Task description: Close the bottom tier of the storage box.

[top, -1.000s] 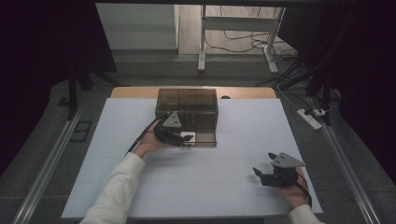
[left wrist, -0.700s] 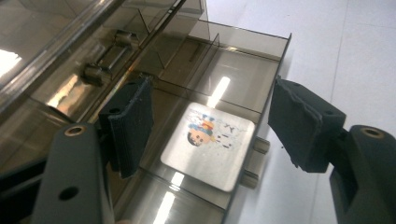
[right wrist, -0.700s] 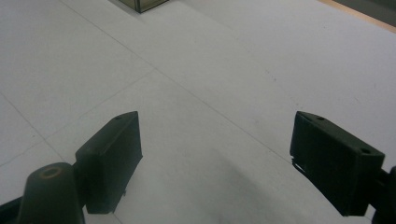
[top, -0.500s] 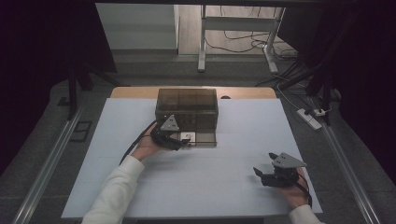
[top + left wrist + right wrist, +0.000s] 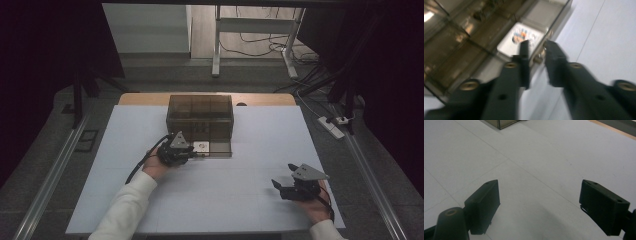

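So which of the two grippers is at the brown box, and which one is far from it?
The left gripper is at the brown box, its fingers closing around the pulled-out drawer's front edge. The right gripper rests open on the white table, far away.

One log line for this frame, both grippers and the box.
left gripper: jaws just closing on front wall of smoky clear box, white card inside | right gripper: open, resting on white table

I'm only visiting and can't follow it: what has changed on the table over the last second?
The left gripper crept rightward along the front of the brown see-through box, and its jaws have just been closing on the front wall of the box's pulled-out drawer. The right gripper stayed open at the table's right, and the box stayed put.
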A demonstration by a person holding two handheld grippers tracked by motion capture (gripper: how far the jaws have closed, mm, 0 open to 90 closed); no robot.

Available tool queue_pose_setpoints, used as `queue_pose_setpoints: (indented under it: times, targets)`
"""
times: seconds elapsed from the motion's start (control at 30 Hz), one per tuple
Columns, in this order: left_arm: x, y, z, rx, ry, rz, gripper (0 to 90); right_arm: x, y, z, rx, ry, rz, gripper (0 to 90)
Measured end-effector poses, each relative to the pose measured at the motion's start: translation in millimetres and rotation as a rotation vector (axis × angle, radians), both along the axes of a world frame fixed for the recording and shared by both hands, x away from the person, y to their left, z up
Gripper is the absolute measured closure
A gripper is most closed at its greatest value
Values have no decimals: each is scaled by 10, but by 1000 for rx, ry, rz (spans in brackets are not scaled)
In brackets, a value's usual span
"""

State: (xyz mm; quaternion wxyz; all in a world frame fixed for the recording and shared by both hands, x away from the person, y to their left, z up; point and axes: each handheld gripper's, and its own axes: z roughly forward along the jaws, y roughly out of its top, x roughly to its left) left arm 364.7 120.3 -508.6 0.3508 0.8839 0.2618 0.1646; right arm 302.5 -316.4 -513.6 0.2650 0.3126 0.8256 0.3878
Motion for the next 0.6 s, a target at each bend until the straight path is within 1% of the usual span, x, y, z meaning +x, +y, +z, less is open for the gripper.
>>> queue_pose_setpoints:
  times: [0.03,0.07,0.1,0.23,0.3,0.4,0.57,0.6]
  targets:
    - [-13,4,-15,13,9,7,857,-1,2,-1,3,-2,0,161]
    - [-20,8,-27,16,15,12,885,-3,2,-1,4,-3,0,161]
    - [-23,11,-36,18,18,16,887,-3,2,-1,4,-3,0,162]
    - [-30,8,-92,56,35,37,889,-1,3,-1,-2,-1,0,162]
    - [-27,-6,-123,80,33,47,889,2,2,-2,-3,-2,1,162]
    - [-12,-34,-167,99,32,55,889,-2,3,-1,-1,-1,0,162]
    - [22,-87,-213,103,22,63,889,-4,2,-1,-2,-3,-1,162]
    - [27,-100,-219,114,18,65,889,-3,2,-1,-4,-2,-1,162]
